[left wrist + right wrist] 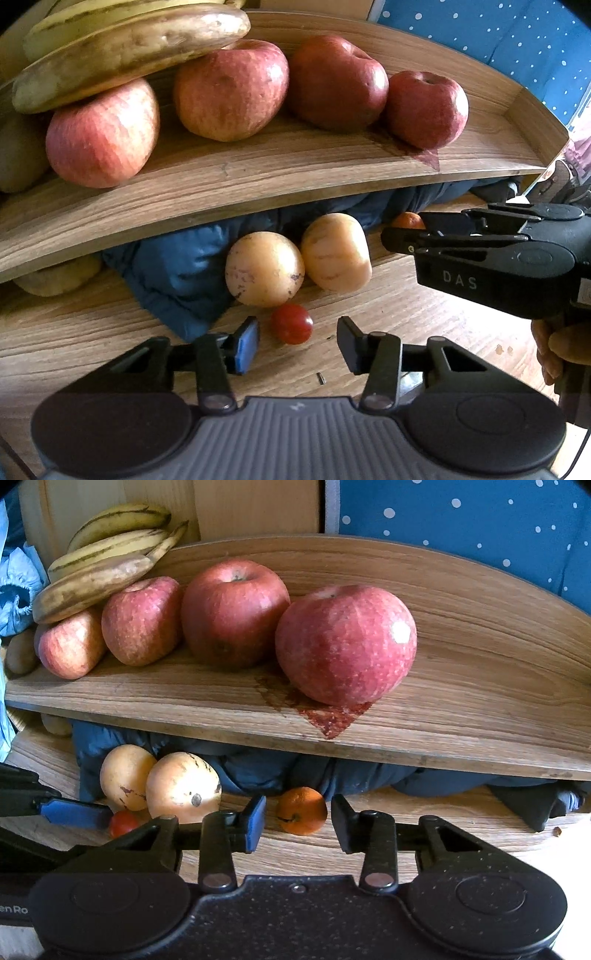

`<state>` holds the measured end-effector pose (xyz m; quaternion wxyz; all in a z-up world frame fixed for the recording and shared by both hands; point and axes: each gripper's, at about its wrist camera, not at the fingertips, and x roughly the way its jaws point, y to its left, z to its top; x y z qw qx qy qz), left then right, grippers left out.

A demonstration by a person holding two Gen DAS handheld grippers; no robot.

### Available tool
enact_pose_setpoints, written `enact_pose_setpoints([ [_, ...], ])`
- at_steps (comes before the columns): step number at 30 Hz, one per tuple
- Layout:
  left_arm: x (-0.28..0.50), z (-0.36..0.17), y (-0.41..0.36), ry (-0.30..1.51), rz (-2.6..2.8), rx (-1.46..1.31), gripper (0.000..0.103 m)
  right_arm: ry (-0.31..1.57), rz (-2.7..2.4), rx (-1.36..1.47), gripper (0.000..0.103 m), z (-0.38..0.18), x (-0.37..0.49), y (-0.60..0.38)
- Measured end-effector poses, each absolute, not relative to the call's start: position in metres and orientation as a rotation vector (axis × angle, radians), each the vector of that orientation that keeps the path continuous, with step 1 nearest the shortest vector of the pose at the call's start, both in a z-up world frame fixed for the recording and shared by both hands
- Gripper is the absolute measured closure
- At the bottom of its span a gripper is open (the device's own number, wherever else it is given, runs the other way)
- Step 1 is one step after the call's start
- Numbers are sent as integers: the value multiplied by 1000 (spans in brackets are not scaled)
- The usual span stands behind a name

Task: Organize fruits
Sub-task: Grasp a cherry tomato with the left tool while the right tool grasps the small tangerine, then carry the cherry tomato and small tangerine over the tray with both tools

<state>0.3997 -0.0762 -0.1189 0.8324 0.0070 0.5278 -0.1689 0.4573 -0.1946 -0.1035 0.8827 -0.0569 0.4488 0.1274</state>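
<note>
A small red tomato [292, 323] lies on the lower wooden surface, just ahead of my open left gripper [297, 345] and between its fingertips. Two yellow striped melons [264, 268] [336, 253] sit behind it. A small orange [302, 810] lies ahead of my open right gripper [298, 821], between its fingertips. The right gripper also shows in the left wrist view [399, 236]. Several red apples [345, 644] and bananas [110, 550] rest on the upper wooden shelf [480, 709].
A dark blue cloth [177, 273] is bunched under the shelf behind the melons. A blue dotted fabric [480, 528] hangs behind the shelf. A brown potato-like item [20, 651] lies at the shelf's left end. A reddish stain [328, 718] marks the shelf.
</note>
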Motion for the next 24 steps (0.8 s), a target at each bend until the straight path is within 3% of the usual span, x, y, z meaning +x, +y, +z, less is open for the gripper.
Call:
enact_pose_setpoints([
  [9,400,-117,-74,1120,-369,18,77,941,269,-117,72,-104,455,-190],
  [24,387,-110,-75,1110,-388,27,78,955,301,-79,72,-98,420,-180],
])
